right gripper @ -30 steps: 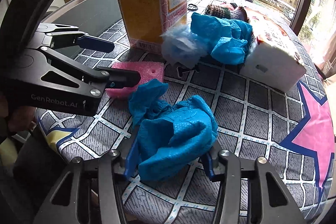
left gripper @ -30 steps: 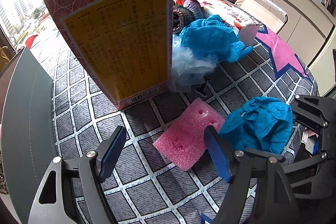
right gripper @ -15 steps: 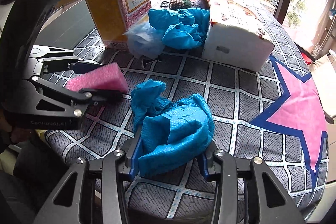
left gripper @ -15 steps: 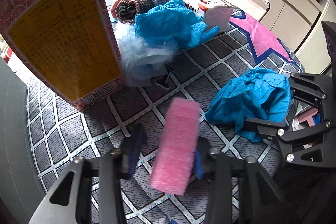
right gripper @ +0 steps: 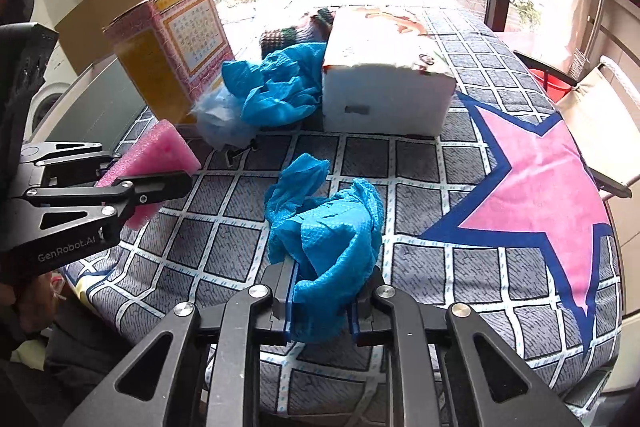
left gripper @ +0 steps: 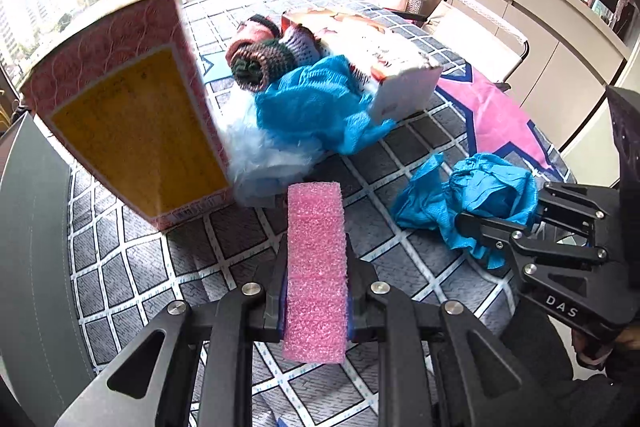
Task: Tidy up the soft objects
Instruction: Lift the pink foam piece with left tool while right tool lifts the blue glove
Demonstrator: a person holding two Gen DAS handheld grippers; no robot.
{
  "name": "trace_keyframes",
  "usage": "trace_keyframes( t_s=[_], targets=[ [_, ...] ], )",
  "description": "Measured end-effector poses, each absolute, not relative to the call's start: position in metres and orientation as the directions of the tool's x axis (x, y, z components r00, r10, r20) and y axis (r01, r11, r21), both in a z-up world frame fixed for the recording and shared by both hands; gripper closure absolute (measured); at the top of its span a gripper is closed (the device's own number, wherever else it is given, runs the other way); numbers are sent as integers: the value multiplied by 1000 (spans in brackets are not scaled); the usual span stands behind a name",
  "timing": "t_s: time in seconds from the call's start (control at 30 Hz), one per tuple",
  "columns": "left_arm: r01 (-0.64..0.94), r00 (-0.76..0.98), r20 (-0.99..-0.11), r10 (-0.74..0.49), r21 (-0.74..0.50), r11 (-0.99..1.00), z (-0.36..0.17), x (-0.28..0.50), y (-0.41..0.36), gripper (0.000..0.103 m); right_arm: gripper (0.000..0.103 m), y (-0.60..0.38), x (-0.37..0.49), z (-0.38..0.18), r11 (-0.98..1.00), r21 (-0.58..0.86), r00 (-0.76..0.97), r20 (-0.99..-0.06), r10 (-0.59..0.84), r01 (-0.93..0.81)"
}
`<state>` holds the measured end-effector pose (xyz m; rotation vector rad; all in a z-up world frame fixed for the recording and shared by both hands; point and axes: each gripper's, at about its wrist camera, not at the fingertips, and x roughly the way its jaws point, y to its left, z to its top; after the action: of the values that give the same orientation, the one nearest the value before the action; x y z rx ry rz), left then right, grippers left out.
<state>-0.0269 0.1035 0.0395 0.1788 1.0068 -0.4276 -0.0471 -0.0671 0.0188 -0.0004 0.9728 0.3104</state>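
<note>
My left gripper is shut on a pink foam pad and holds it on edge above the tablecloth; the pad also shows in the right wrist view. My right gripper is shut on a crumpled blue cloth, lifted just off the table; the cloth also shows in the left wrist view. A pile of soft things lies further back: another blue cloth, a pale blue plastic bag and rolled knitted items.
A tall pink and yellow box stands left of the pile. A white carton lies right of it. The tablecloth has a grey grid and a pink star. A chair stands beyond the table edge.
My left gripper closed on the pink foam pad and lifted it off the table, turning it on edge. My right gripper closed tighter on the blue cloth, and both pulled back and up.
</note>
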Motion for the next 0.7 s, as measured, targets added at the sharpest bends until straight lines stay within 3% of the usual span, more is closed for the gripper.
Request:
trace_keyframes(
  t_s=[0.3,0.7],
  targets=[
    [443,473,-830,-295,-65,894,82,14,51,82,85,-137,-16,59,962,265,643,-727,241,-61],
    [341,429,-870,-242,-92,936,114,115,21,82,85,-157,83,105,983,185,639,-756,142,1]
  ],
)
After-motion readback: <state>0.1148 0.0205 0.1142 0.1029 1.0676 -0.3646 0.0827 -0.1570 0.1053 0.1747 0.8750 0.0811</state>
